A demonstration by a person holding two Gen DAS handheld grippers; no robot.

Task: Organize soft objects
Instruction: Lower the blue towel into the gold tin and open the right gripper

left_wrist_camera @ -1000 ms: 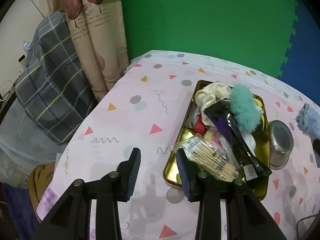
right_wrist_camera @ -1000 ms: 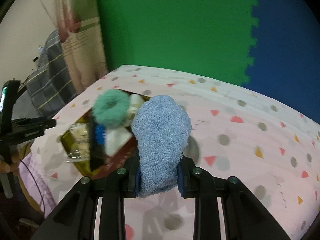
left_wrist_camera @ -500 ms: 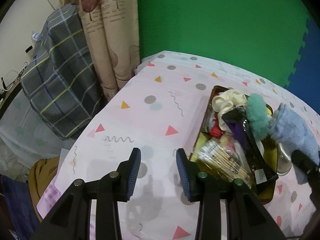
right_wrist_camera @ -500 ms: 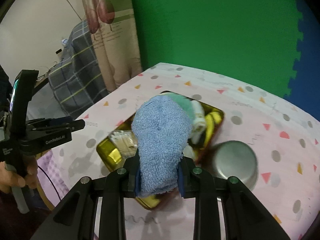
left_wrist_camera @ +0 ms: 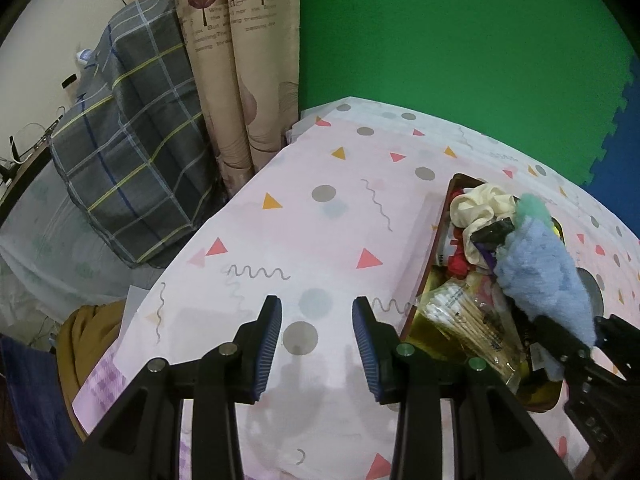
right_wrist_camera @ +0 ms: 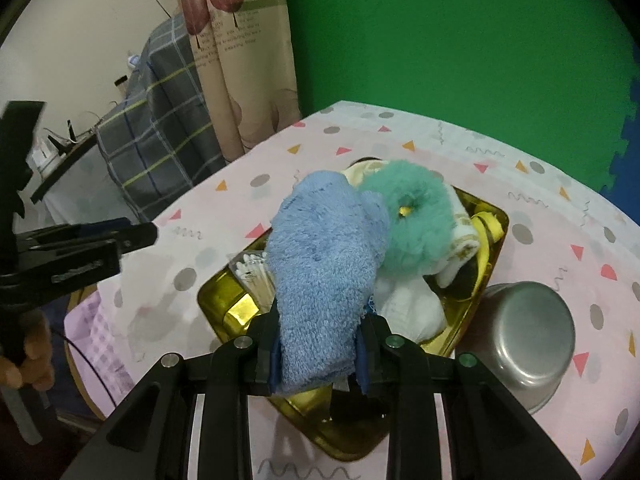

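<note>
Fluffy blue towel [right_wrist_camera: 320,264], newly over the gold tray [right_wrist_camera: 224,304], in right tongs [right_wrist_camera: 318,354].

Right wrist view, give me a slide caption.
Right gripper holds a blue towel above the cluttered gold tray.

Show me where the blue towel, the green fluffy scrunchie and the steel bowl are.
blue towel [right_wrist_camera: 320,264], right wrist view, middle of its fuzzy face
green fluffy scrunchie [right_wrist_camera: 424,236], right wrist view, lower ring
steel bowl [right_wrist_camera: 528,332], right wrist view, upturned bottom
</note>
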